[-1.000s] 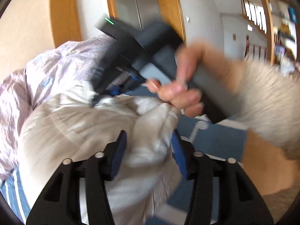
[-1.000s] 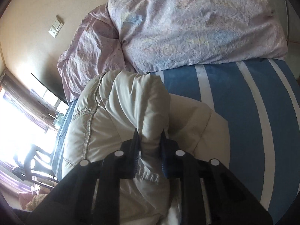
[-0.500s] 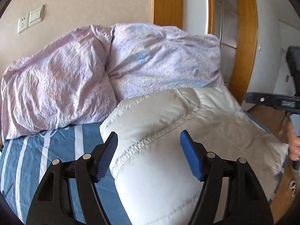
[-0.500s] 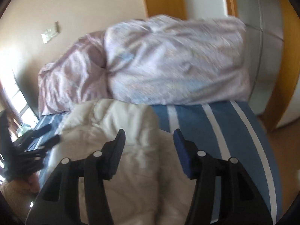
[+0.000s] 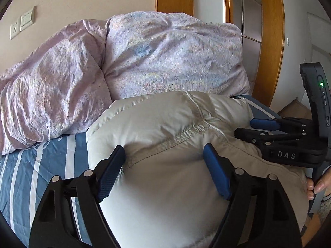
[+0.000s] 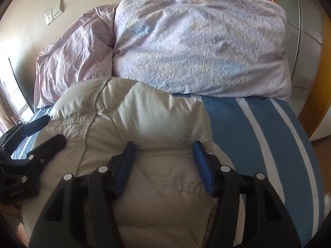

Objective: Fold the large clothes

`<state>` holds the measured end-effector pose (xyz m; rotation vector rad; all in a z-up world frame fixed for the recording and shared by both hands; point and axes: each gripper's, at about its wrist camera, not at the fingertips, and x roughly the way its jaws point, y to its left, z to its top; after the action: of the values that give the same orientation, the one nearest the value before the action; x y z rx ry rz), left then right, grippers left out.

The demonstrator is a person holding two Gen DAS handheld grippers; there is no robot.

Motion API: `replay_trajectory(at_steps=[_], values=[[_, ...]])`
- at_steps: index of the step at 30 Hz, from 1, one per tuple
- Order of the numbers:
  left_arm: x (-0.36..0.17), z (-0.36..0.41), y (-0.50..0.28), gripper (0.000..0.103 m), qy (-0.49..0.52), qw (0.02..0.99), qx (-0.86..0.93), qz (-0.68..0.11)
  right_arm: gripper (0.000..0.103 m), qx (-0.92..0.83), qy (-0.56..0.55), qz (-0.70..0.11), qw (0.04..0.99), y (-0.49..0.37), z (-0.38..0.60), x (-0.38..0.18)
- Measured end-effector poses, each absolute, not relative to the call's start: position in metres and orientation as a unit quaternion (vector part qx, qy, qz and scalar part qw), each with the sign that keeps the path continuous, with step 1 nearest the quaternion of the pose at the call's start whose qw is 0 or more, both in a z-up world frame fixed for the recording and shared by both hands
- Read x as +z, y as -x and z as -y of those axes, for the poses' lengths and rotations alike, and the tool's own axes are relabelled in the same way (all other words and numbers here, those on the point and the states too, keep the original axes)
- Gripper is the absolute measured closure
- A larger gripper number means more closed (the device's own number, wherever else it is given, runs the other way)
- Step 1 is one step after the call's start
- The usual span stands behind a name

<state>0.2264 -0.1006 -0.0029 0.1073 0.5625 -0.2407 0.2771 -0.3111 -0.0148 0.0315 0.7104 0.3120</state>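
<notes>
Blue-and-white striped bedding [image 5: 37, 165] is seen under a puffy cream quilted jacket [image 5: 165, 128], bundled in thick folds with stitched seams, just before two lilac pillows [image 5: 165, 53]. The left gripper [image 5: 164, 161] and right gripper [image 6: 163, 159] are both opening, blue pads apart over the jacket, unclamped.

The left gripper [image 5: 164, 166] pointed downward, its blue-padded jaws opening wide apart and pressing on nothing. The right gripper [image 6: 163, 164] angled down alongside it, its jaws also opening, while the fingers [image 5: 319, 185] of a hand gripped its handle.
</notes>
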Motion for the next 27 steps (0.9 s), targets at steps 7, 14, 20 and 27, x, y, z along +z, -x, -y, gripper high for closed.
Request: replay_trajectory(at_steps=[7,14,20,27], values=[[-0.014,0.108,-0.23,0.019,-0.063,0.953,-0.101,-0.279,0.04,0.157,-0.029,-0.344,0.925,-0.282,0.314,-0.032],[-0.024,0.115,-0.232,0.016,-0.073,0.954,-0.087,-0.277,0.029,0.157,-0.05,-0.346,0.924,-0.291,0.32,-0.046],[-0.031,0.117,-0.235,0.014,-0.075,0.954,-0.082,-0.278,0.025,0.16,-0.069,-0.353,0.919,-0.297,0.325,-0.057],[-0.037,0.117,-0.237,0.013,-0.073,0.955,-0.077,-0.276,0.025,0.156,-0.071,-0.35,0.921,-0.298,0.323,-0.062]])
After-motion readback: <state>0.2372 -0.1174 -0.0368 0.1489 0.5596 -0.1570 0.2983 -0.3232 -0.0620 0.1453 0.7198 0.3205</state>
